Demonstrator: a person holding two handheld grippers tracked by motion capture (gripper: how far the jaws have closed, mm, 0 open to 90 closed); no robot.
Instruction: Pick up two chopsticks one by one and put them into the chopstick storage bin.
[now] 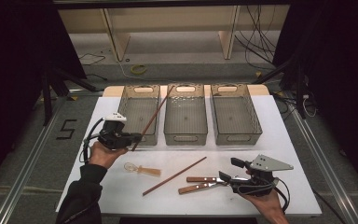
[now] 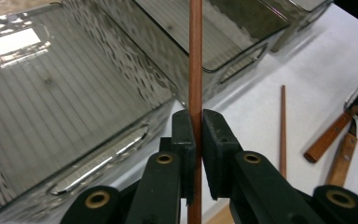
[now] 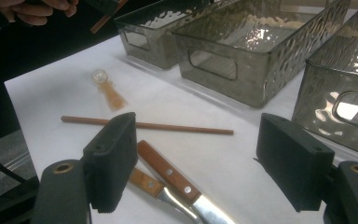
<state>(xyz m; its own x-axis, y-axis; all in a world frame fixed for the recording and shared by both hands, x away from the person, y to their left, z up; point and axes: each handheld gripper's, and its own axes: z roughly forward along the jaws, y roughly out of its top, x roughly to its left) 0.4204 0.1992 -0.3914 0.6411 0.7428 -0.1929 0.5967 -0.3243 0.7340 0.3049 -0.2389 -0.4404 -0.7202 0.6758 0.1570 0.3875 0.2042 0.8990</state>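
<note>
Over the left bin [image 1: 139, 114] | our left gripper [image 1: 129, 138] clamps chopstick [image 1: 151, 119], long axis slanting up across its rim | right gripper [image 1: 230, 170] jaws apart above the knives [image 1: 200, 183].

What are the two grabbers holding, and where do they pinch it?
The left hand-held gripper pinches a brown chopstick near its lower end. The right hand-held gripper is open, holding nothing.

— How was the left gripper [image 1: 133, 138] set?
— Raised just before the left basket [image 1: 139, 113], jaws pinched on a chopstick [image 2: 195, 70].
— And the right gripper [image 1: 233, 170]?
— Well right of that basket, low, jaws spread wide, held in the hand [image 1: 265, 201].
</note>
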